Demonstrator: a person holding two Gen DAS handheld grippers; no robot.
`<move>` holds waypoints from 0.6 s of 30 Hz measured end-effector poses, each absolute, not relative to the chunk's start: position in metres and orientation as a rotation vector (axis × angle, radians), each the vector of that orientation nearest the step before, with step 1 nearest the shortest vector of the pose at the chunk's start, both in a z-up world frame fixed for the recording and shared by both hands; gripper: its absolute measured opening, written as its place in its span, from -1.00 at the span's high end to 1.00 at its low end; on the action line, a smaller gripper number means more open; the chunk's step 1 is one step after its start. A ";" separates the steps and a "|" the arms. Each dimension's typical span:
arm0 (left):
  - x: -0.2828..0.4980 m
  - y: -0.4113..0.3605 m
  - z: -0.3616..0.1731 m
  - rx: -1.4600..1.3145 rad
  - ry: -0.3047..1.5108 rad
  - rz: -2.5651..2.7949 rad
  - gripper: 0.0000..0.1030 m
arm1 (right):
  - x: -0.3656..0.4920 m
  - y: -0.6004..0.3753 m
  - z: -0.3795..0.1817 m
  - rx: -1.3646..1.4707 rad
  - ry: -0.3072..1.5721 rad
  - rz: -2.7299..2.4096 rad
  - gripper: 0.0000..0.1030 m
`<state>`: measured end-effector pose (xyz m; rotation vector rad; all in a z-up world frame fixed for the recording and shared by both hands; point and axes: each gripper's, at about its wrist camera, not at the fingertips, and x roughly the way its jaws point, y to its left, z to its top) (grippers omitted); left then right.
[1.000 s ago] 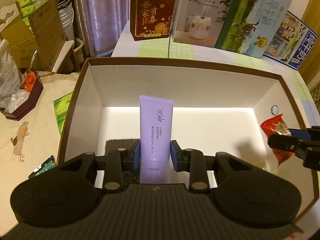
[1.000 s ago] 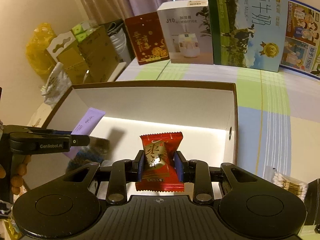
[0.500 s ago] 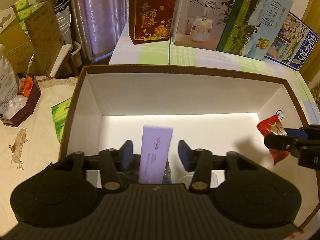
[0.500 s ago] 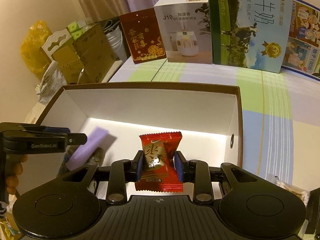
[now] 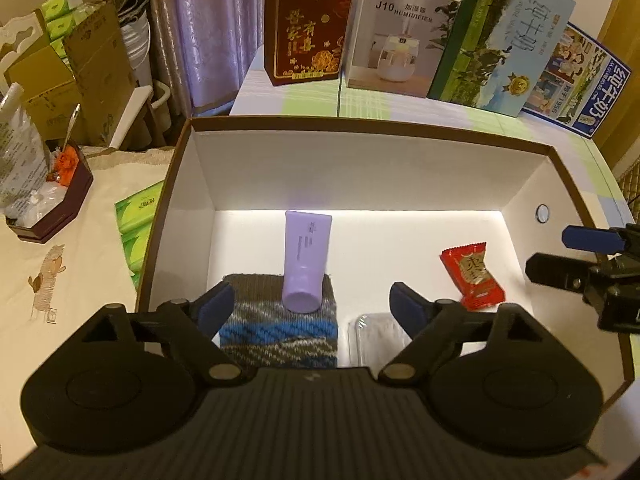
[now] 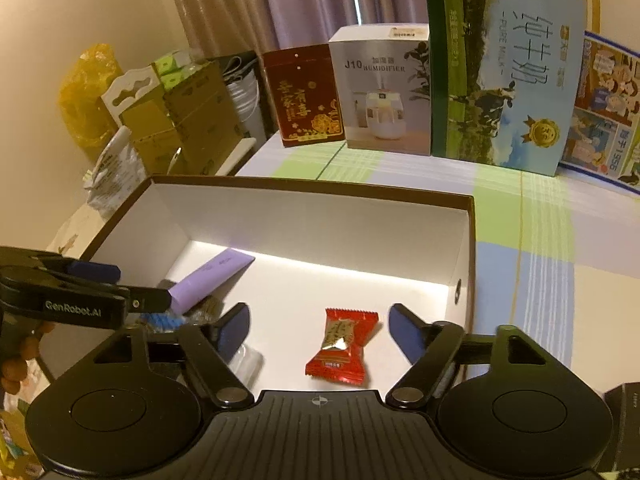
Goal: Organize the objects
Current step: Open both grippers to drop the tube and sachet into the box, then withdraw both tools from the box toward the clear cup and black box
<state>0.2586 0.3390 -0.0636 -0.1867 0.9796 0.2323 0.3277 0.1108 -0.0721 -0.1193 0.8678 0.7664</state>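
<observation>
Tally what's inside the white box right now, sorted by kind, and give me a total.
Purple tube: 1
Red candy packet: 1
Knitted cloth: 1
Clear plastic item, too blurred to name: 1
Total: 4

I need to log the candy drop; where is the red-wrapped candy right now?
In the right wrist view the red-wrapped candy lies on the white floor of the brown-rimmed cardboard box, on its right side, apart from the purple plastic tube to its left.
</observation>
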 end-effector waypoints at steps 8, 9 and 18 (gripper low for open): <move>0.238 0.321 -0.044 -0.176 0.967 0.248 -0.70 | 0.309 0.096 -0.061 -0.094 0.875 0.769 -0.78; 0.235 0.318 -0.042 -0.176 0.965 0.246 -0.71 | 0.306 0.094 -0.059 -0.093 0.871 0.766 -0.79; 0.211 0.291 -0.026 -0.185 0.952 0.218 -0.73 | 0.286 0.070 -0.046 -0.066 0.865 0.754 -0.85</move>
